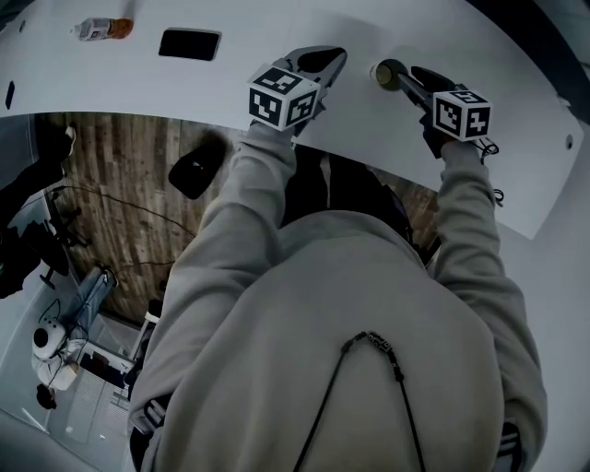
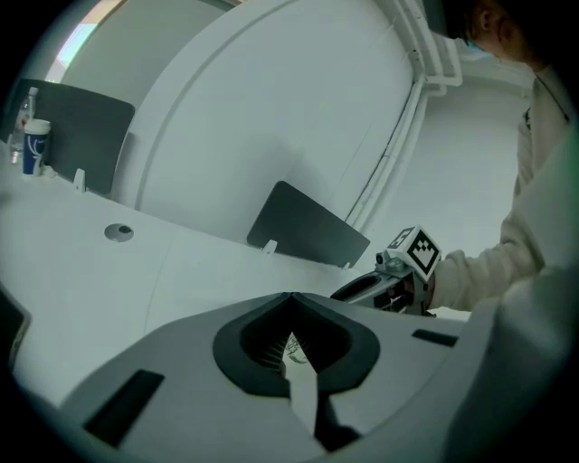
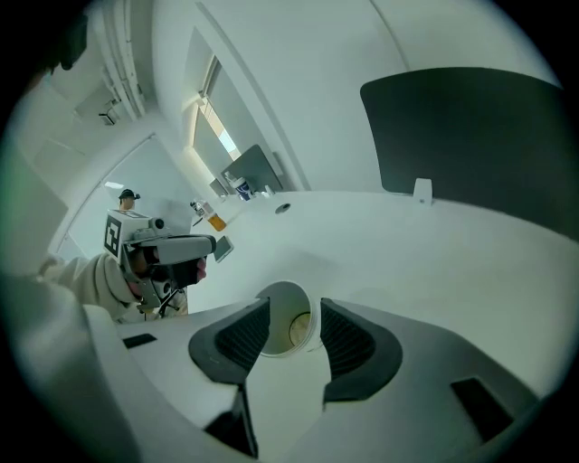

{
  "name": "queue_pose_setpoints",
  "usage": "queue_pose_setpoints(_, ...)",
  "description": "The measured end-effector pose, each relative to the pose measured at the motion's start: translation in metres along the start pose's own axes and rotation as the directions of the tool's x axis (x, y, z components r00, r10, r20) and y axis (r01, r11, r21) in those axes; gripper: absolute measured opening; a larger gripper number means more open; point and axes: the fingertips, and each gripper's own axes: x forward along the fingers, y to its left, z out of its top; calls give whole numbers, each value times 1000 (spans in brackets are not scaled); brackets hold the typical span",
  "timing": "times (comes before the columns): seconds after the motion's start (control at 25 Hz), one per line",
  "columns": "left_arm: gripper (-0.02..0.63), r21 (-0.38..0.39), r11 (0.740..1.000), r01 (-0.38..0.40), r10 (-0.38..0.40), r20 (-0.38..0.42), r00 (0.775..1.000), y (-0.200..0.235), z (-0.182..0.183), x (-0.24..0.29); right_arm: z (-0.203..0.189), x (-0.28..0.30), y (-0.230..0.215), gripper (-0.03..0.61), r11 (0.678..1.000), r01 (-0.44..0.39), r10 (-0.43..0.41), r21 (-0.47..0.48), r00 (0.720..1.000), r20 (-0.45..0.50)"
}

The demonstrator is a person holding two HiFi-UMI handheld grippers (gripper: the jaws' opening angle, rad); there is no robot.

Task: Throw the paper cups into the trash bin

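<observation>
Fingers [image 3: 237,342] of the right gripper [image 3: 294,307]: spread wide. One paper cup [image 3: 286,318] lies on its side between the two ribbed pads, open mouth facing back along the jaws, base pointing away. The rim sits close to both pads; no squeeze or dent shows on it. The cup rests on the white table [image 3: 425,271], near the edge closest to the person.

Fingers [image 2: 262,342] of the left gripper [image 2: 291,298]: tips pressed together, with only a thin slit lower down between the pads through which the pale table shows. I can identify no object in that grip. In the head view this gripper hangs over the table edge, just beside the right one, and both sleeves reach forward from the body.

Further out on the table:
- dark upright divider panel [image 3: 470,145] beyond the cup
- second dark panel [image 2: 308,228] ahead of the left gripper
- round grommet [image 2: 118,232] set in the tabletop
- bottle with an orange label [image 1: 101,29] and a flat black rectangle [image 1: 189,43], well apart from the cup.

Wooden floor [image 1: 120,194] shows below the table edge.
</observation>
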Motion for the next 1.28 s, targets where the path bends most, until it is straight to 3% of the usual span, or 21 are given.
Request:
queue_pose_setpoints(0.4,3,-7,1000,22,-22,-27,999,5,-23,1,-25,26,-17,153,999,36,-36,5,998,-48)
queue_pose_setpoints(0.52,3,28,999,26,-24,-56,998,-1,-23,0,-23,22,-21,47,998,67,-68,-13,997,-48)
queue_pose_setpoints(0.84,3,46,999,25,-23,-40,999,-16,-20,-1,-24,12,-12,41,998,51,-53,-42,997,-54)
queue_pose_setpoints(1.04,3,81,996,30,-28,-22,999,-52,-10,-3,-15,-26,-7,41,999,38,-38,-38,999,3)
queue_pose_setpoints(1.28,3,105,994,-9,6,30,1000,-39,14,-22,24,-36,3,40,995,52,-46,-81,996,83)
